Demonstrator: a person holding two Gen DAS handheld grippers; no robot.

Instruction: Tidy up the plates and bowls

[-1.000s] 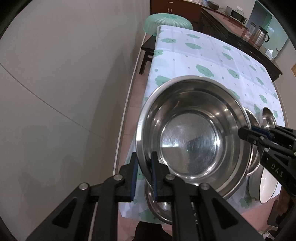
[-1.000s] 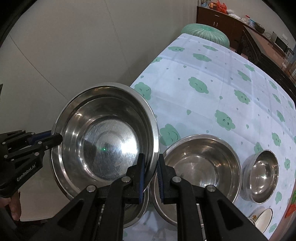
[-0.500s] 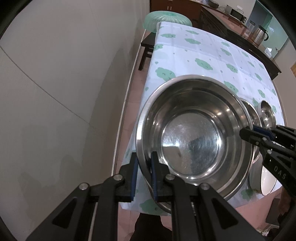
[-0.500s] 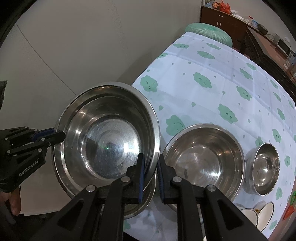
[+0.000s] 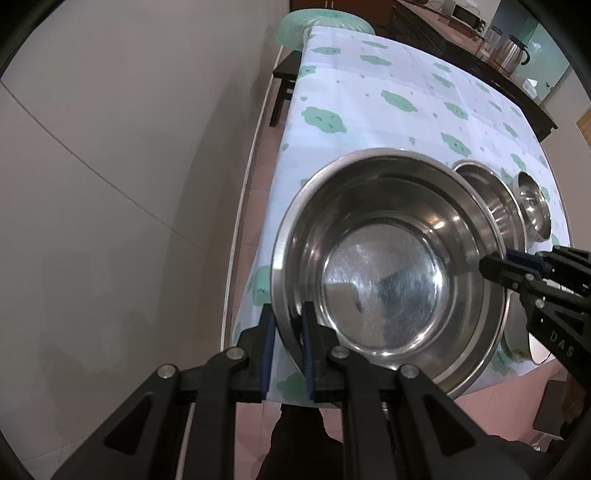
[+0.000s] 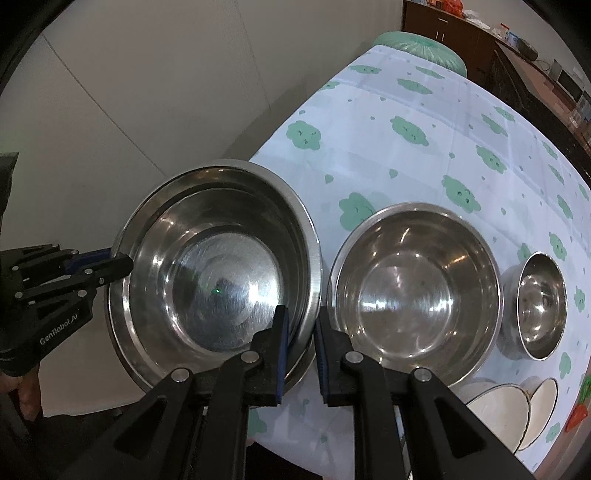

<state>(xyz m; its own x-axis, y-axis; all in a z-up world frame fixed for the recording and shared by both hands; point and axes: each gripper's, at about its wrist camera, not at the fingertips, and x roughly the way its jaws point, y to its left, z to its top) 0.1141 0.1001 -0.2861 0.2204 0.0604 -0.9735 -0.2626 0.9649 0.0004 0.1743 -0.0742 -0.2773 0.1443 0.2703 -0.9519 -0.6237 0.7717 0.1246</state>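
Both grippers grip one large steel bowl [image 5: 380,280] by opposite rims and hold it tilted above the table's near left corner. My left gripper [image 5: 286,334] is shut on its near rim; my right gripper [image 6: 299,338] is shut on the rim at the other side, and shows in the left wrist view [image 5: 495,267]. The bowl [image 6: 221,273] appears to have a second bowl nested under it. A medium steel bowl [image 6: 413,291] and a small steel bowl [image 6: 541,306] stand on the tablecloth [image 6: 424,147] to the right. White bowls [image 6: 498,410] lie at the near right edge.
A plain wall [image 5: 110,147] runs close along the table's left side. A green stool [image 5: 325,22] stands at the table's far end. A dark sideboard with a kettle [image 5: 515,48] runs along the right.
The held bowl has risen and shifted left, away from the medium bowl; more tablecloth shows between them. Both grippers stay shut on its rim.
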